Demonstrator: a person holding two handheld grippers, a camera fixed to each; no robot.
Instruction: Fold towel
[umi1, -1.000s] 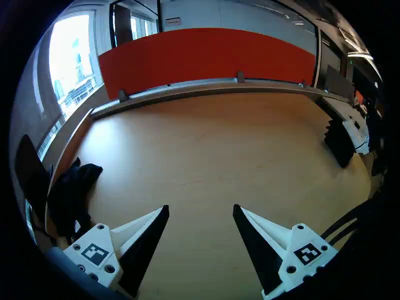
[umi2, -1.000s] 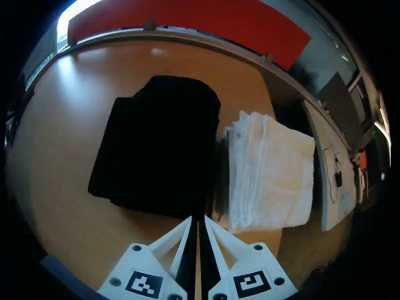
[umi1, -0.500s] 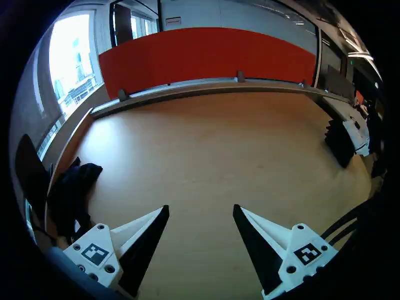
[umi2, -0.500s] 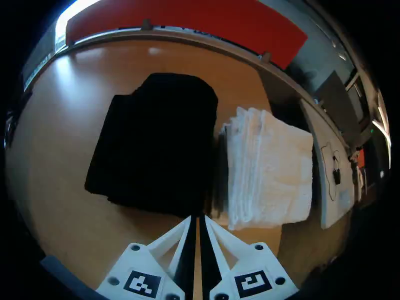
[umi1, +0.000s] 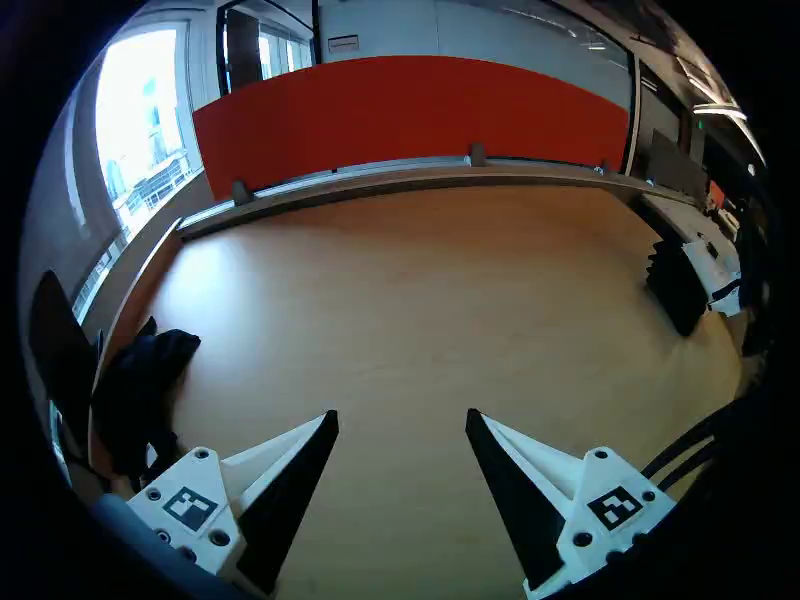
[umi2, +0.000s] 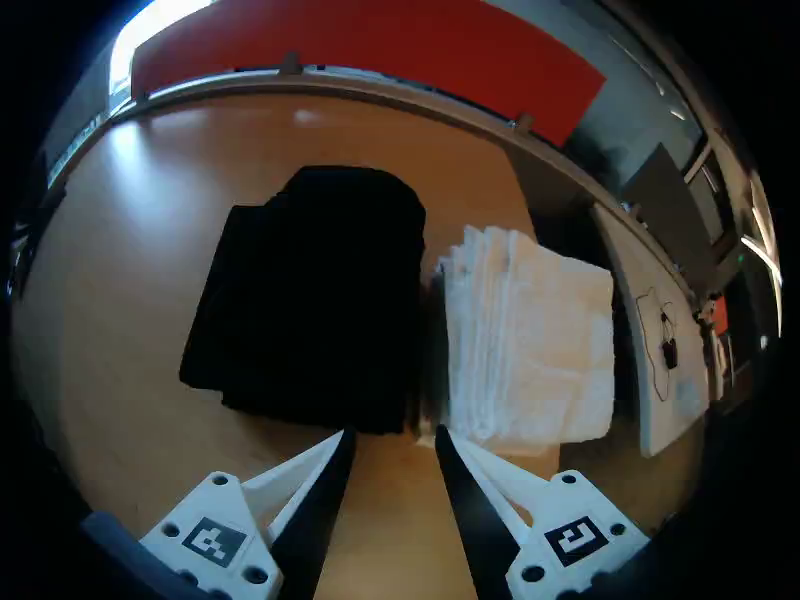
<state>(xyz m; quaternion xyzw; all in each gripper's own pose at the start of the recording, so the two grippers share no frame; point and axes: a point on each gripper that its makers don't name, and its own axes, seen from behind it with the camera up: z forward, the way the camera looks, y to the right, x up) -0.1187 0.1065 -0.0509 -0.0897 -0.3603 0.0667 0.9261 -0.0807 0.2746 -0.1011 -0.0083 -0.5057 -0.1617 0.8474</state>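
Observation:
In the right gripper view, a stack of black folded towels (umi2: 310, 300) lies on the wooden table (umi2: 120, 300), with a stack of white folded towels (umi2: 525, 350) pressed against its right side. My right gripper (umi2: 394, 435) hovers open just in front of the seam between the two stacks, nothing between its fingers. In the left gripper view, my left gripper (umi1: 402, 418) is wide open over bare wood, holding nothing. The black stack (umi1: 675, 290) and the white one (umi1: 715, 275) look small at the table's far right edge.
A red partition (umi1: 420, 110) runs along the back edge of the table (umi1: 420, 290). A dark crumpled garment (umi1: 140, 385) and a dark chair back (umi1: 55, 350) sit at the left edge. A grey desk with a cable (umi2: 660, 350) stands beyond the white stack.
My right gripper has gone from shut to open, and the stacks have shifted slightly in its view. The left gripper has stayed open and almost still.

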